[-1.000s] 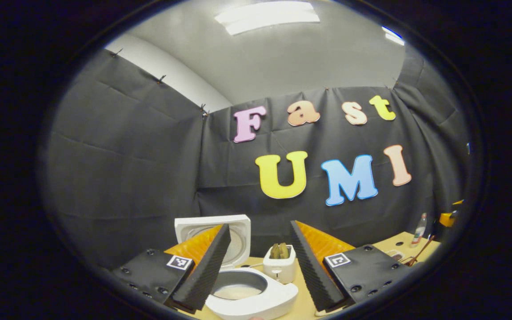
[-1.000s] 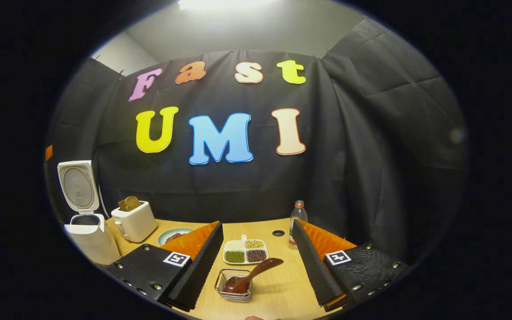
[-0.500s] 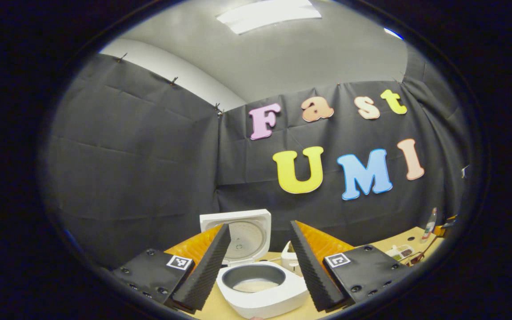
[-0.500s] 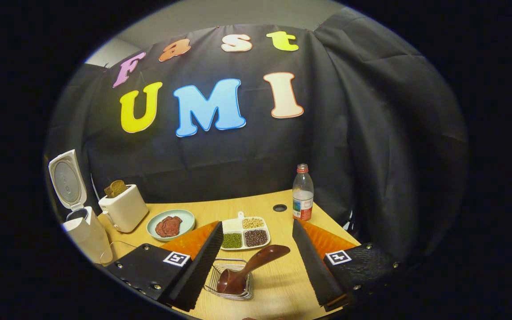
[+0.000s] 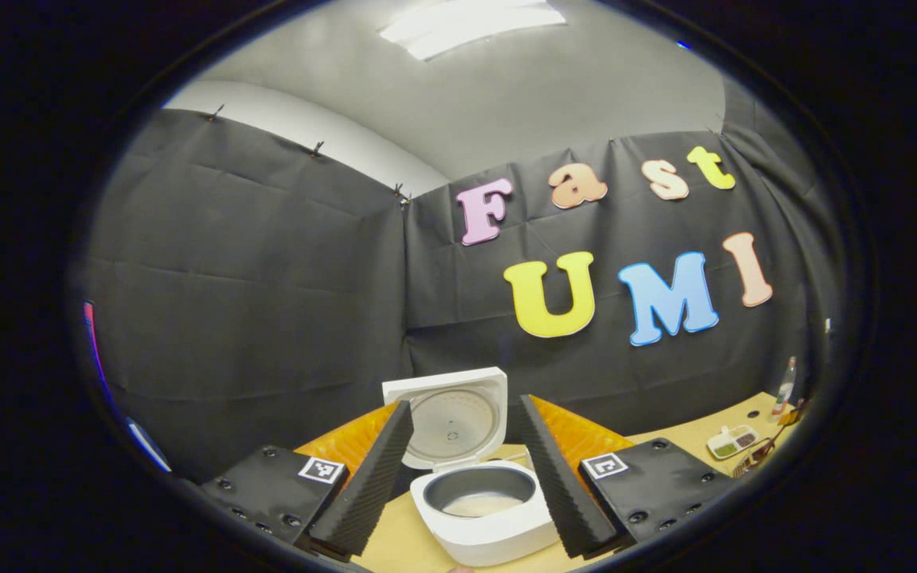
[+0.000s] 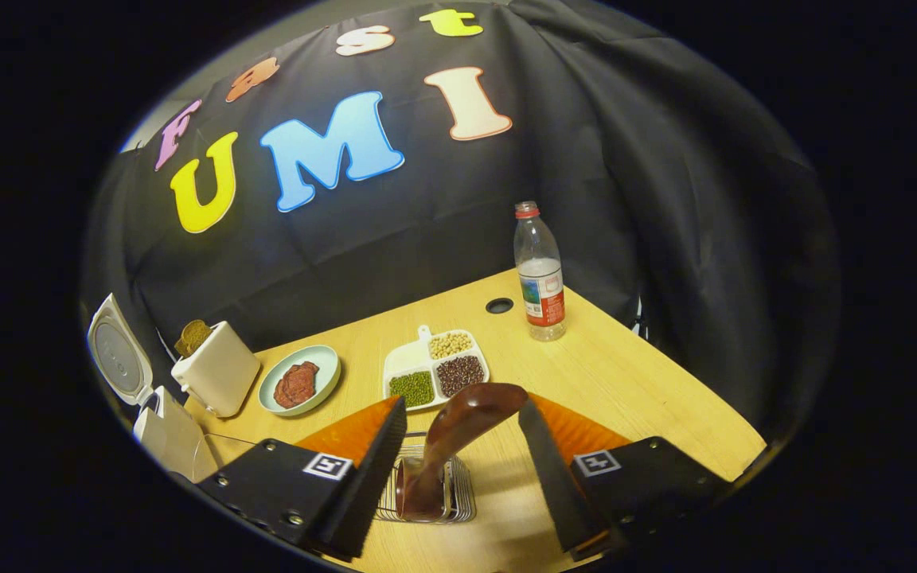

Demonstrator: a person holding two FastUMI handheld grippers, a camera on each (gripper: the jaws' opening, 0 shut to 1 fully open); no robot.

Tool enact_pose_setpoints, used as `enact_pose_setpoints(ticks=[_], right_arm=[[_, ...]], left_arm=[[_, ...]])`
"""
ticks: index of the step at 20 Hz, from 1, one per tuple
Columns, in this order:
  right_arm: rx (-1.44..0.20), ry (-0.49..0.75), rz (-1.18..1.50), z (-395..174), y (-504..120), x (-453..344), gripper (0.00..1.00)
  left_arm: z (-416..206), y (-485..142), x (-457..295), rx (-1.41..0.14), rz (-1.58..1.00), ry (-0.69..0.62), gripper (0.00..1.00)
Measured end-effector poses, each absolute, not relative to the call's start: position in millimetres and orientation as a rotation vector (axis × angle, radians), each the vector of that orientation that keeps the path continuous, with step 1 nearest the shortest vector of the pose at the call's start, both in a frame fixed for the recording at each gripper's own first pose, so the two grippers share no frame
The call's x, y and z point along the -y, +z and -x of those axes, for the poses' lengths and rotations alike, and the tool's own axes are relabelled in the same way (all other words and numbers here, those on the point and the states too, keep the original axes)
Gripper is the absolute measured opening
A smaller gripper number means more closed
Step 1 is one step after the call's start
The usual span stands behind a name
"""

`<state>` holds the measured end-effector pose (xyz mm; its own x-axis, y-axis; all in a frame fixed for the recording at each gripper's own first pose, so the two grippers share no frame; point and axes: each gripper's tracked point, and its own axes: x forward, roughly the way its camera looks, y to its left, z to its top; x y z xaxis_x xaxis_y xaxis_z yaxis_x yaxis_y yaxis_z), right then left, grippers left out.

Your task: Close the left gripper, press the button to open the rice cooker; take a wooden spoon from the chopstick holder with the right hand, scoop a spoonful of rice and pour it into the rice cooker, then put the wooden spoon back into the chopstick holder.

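Glossy wooden spoon (image 6: 458, 434) in wire holder (image 6: 427, 497)

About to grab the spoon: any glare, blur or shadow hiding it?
Right gripper view: wooden spoon sharp, a soft sheen on its handle, a faint shadow on the table; edges bend from the fisheye. Left gripper view: bright ceiling light, rice cooker evenly lit.
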<state>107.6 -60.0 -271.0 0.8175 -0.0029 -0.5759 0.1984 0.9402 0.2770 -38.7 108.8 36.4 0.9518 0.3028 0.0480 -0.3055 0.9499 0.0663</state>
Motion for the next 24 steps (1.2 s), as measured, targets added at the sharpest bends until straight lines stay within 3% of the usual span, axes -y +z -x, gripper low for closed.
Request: enact_pose_setpoints(ticks=[2, 3, 5, 7, 9, 14, 17, 18, 24], right_arm=[[-0.643, -0.085, -0.362, -106.7, -276.8, 50.9, 0.74], [-0.66, -0.073, -0.367, -103.5, -278.4, 46.5, 0.75], [-0.67, -0.069, -0.372, -105.6, -279.4, 43.2, 0.45], [-0.688, -0.044, -0.384, -102.5, -279.5, 32.9, 0.41], [-0.672, -0.075, -0.376, -109.9, -280.4, 37.4, 0.19], [-0.642, -0.034, -0.313, -100.0, -241.4, 23.7, 0.17], [-0.591, -0.034, -0.3, -99.4, -210.3, 19.4, 0.17], [-0.57, -0.03, -0.301, -98.3, -197.4, 16.8, 0.17], [-0.49, 0.015, -0.349, -94.8, -149.1, -21.9, 0.17]], left_arm=[[39.7, 34.2, -111.2, 0.031, -0.072, 0.314, 0.89], [41.1, 32.6, -112.0, 0.029, -0.069, 0.317, 0.89], [43.8, 29.8, -113.8, 0.026, -0.061, 0.321, 0.89], [45.7, 25.0, -117.1, 0.02, -0.055, 0.321, 0.89], [47.7, 20.8, -121.6, 0.014, -0.049, 0.321, 0.89], [50.2, 16.3, -134.2, 0.019, -0.029, 0.314, 0.89], [48.9, 11.1, -138.7, 0.013, -0.013, 0.296, 0.96], [48.5, 9.8, -140.5, 0.011, -0.01, 0.29, 0.89], [43.2, -3.6, -153.9, 0.001, 0.007, 0.257, 0.93]])
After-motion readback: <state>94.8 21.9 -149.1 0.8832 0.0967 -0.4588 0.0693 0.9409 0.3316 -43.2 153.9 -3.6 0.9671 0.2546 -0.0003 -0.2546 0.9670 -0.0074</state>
